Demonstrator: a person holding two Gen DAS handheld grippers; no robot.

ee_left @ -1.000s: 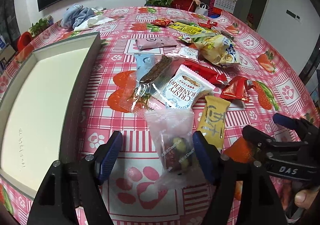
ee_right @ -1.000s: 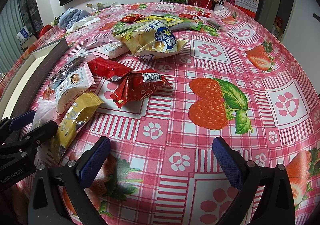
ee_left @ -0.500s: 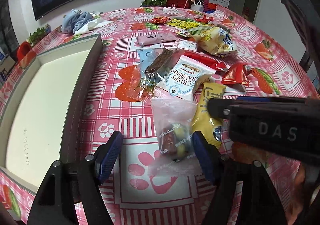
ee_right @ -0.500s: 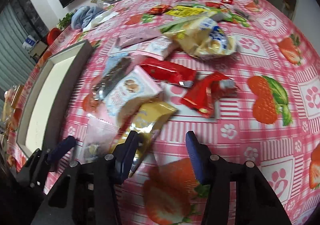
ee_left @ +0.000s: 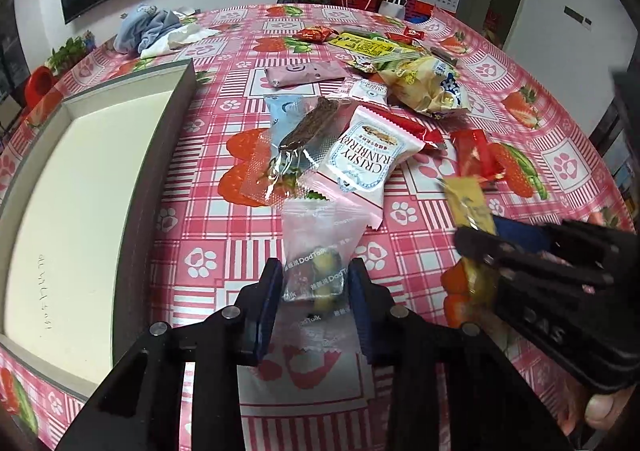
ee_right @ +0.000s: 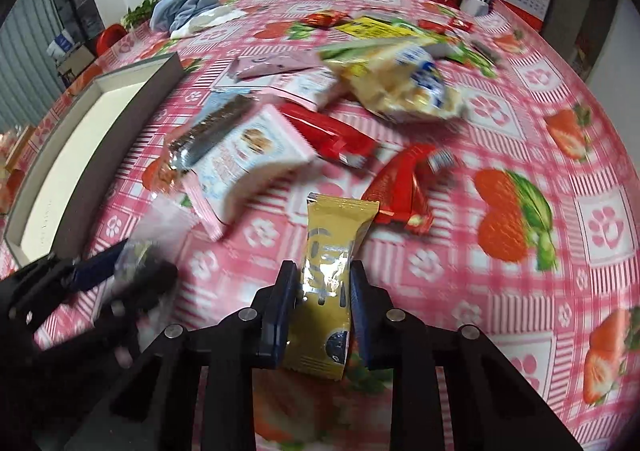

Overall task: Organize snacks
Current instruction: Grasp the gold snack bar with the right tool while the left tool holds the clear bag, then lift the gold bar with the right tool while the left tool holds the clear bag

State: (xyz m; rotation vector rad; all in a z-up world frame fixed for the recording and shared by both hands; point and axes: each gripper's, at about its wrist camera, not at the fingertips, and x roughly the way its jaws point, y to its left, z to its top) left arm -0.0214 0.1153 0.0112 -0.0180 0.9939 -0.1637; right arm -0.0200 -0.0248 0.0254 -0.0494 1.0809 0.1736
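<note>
Snacks point(ee_left: 372, 167) lie scattered over the strawberry-print table point(ee_left: 560, 167), with an open tray point(ee_left: 80, 187) at nine o'clock. Left tongs point(ee_left: 314, 291) have just been closing and now pinch a clear candy bag point(ee_left: 320, 247). Right tongs point(ee_right: 324, 311), also just closing, clamp a yellow packet point(ee_right: 332, 251).

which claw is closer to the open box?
Left. The left claw, gripping the clear candy packet, sits just beside the open box. The right claw, gripping the yellow snack packet, is farther out, beyond the left claw.
</note>
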